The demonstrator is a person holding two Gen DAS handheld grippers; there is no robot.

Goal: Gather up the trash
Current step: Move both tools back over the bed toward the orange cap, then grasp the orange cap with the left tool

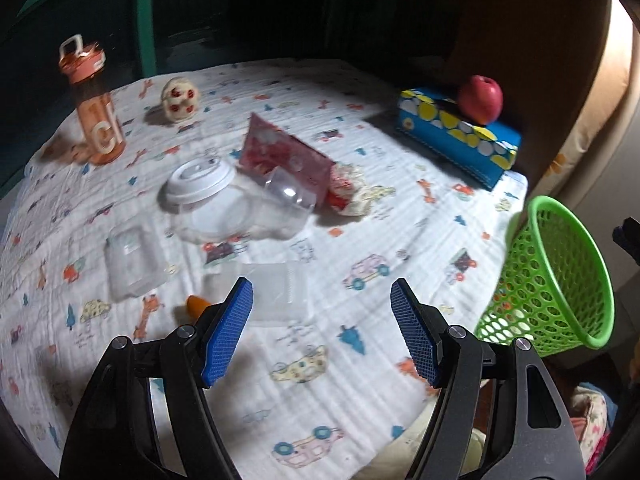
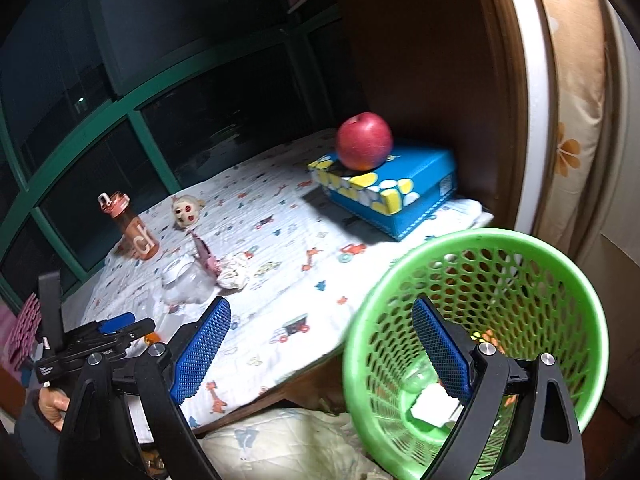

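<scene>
A: Trash? Blurry — clear cup (image 1: 240, 208) with white lid (image 1: 200, 182) lies on its side mid-table, lid end leftward.
B: Grippers?
A: Left gripper (image 1: 322, 332) wide apart, empty. Right gripper (image 2: 320, 356) spread, empty; far finger overlaps green basket (image 2: 560, 280), contents unclear.

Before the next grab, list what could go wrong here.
1. The green basket hangs tilted past the table's edge with the right tool's pad inside its rim; the trash in it could spill.
2. The clear cup and clear wrappers are hard to see and may slip from the open left tool.
</scene>
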